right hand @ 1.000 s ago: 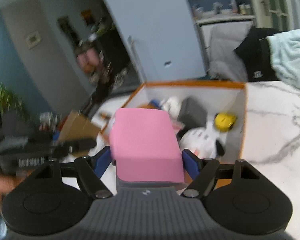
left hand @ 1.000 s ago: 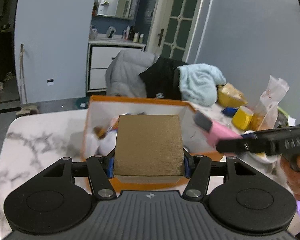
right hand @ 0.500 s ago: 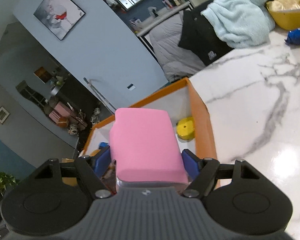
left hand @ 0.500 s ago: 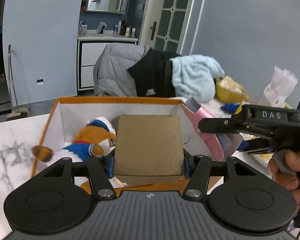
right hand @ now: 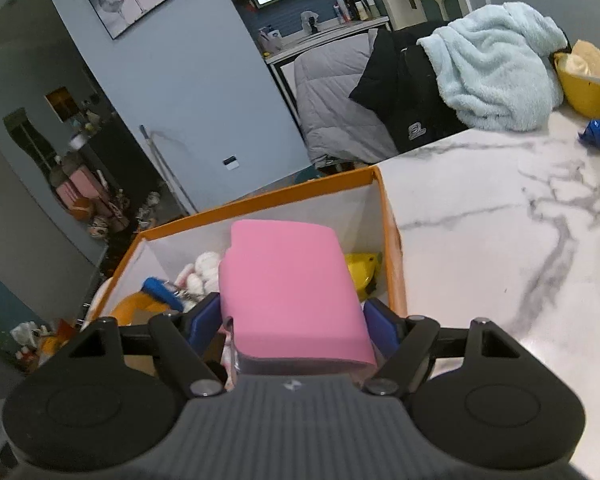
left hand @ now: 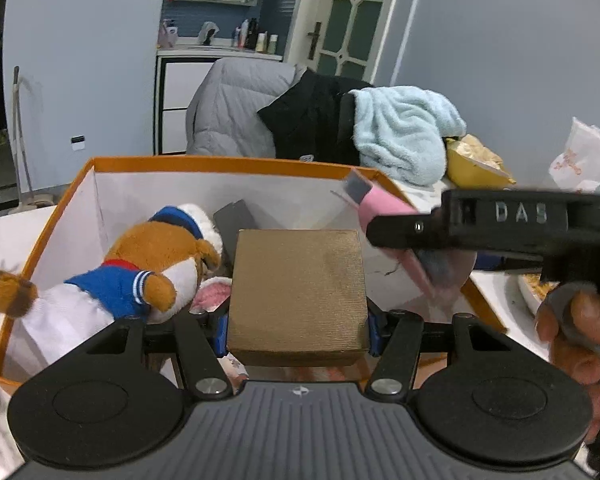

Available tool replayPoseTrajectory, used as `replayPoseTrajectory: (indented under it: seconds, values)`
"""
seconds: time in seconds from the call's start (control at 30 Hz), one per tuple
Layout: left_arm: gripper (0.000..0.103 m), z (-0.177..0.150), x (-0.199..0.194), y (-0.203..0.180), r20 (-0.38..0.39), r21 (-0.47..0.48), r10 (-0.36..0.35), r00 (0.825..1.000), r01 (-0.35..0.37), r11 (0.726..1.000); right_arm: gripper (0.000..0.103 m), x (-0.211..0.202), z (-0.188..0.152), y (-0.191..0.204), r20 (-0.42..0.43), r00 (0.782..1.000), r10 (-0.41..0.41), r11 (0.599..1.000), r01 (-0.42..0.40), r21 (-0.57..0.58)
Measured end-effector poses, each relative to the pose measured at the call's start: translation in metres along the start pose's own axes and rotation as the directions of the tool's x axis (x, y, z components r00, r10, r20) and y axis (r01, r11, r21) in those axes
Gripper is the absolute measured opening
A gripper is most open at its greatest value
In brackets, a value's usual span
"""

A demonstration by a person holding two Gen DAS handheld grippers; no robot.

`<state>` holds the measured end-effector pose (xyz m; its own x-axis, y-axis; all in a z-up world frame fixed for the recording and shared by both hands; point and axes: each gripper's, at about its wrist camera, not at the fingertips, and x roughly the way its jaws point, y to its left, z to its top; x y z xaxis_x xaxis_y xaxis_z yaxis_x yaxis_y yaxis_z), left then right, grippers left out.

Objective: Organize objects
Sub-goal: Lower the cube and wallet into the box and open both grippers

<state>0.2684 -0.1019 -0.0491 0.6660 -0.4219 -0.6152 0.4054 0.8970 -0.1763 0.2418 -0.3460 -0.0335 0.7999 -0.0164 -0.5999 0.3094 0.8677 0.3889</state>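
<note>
Left tongs clamp gold box, right tongs pink case, over orange bin.

Left gripper closed, 2 blue-padded fingers pressed against the sides of a held load, pointing forward and slightly down. Right gripper likewise clamped, blue pads tight on both flanks of its load, angled in from the right. Bare right hand wrapped around that gripper's handle.
</note>
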Motion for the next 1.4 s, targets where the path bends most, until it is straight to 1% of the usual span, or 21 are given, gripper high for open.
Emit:
replayPoseTrajectory:
  seconds: [0.1,0.13,0.17,0.2,0.23,0.3,0.37,0.5,0.57,0.67,0.93,1.07,1.23,1.4]
  values:
    - [0.068,-0.003,0.008,-0.007,-0.016,0.045,0.024,1.0,-0.024,0.999,0.078,0.01,0.004,0.005,0.002,0.999,-0.037,0.997,0.037,-0.073]
    - [0.068,-0.005,0.01,-0.009,-0.023,0.048,0.024,0.999,-0.022,0.999,0.071,0.013,0.004,0.007,0.005,0.999,-0.047,0.995,0.047,-0.091]
    - [0.068,-0.006,0.012,-0.009,-0.027,0.033,0.016,0.999,-0.015,0.999,0.067,0.015,0.005,0.008,0.005,0.998,-0.06,0.992,0.06,-0.108]
    - [0.068,-0.006,0.012,-0.008,-0.029,0.016,0.01,1.0,-0.01,1.0,0.067,0.017,0.005,0.01,0.004,0.997,-0.071,0.99,0.071,-0.126]
    - [0.069,-0.006,0.012,-0.007,-0.032,-0.003,0.006,0.999,-0.006,1.0,0.071,0.018,0.005,0.011,0.0,0.997,-0.073,0.988,0.073,-0.139]
    - [0.075,-0.007,0.01,-0.006,-0.029,-0.018,-0.002,1.0,0.001,1.0,0.079,0.015,0.003,0.012,0.01,0.997,-0.078,0.987,0.078,-0.14]
    - [0.08,-0.009,0.006,-0.003,-0.017,-0.028,-0.003,1.0,0.003,1.0,0.079,0.013,0.002,0.011,0.006,0.998,-0.066,0.989,0.067,-0.132]
    - [0.08,-0.007,0.001,0.005,0.0,-0.073,-0.025,1.0,0.025,0.997,0.079,0.009,0.0,0.01,0.004,0.998,-0.055,0.991,0.055,-0.124]
    - [0.084,-0.006,-0.004,0.009,0.014,-0.105,-0.039,0.999,0.04,0.994,0.079,0.007,-0.002,0.012,0.003,0.998,-0.055,0.99,0.055,-0.127]
    - [0.085,-0.004,-0.009,0.012,0.02,-0.132,-0.064,0.998,0.066,0.989,0.079,0.004,-0.004,0.014,-0.001,0.998,-0.057,0.989,0.056,-0.134]
    - [0.086,-0.002,-0.025,0.007,0.02,-0.105,-0.072,0.997,0.074,0.992,0.08,-0.008,-0.008,0.017,0.008,0.998,-0.057,0.989,0.058,-0.138]
    - [0.086,0.0,-0.032,0.002,0.021,-0.095,-0.065,0.998,0.066,0.993,0.08,-0.015,-0.011,0.019,0.014,0.998,-0.064,0.987,0.065,-0.145]
    - [0.088,0.003,-0.047,-0.002,0.038,-0.087,-0.063,0.997,0.066,0.994,0.081,-0.03,-0.012,0.023,0.043,0.997,-0.06,0.988,0.066,-0.14]
    - [0.089,0.002,-0.064,-0.012,0.046,-0.044,-0.056,0.997,0.058,0.997,0.082,-0.044,-0.013,0.027,0.063,0.997,-0.054,0.986,0.063,-0.152]
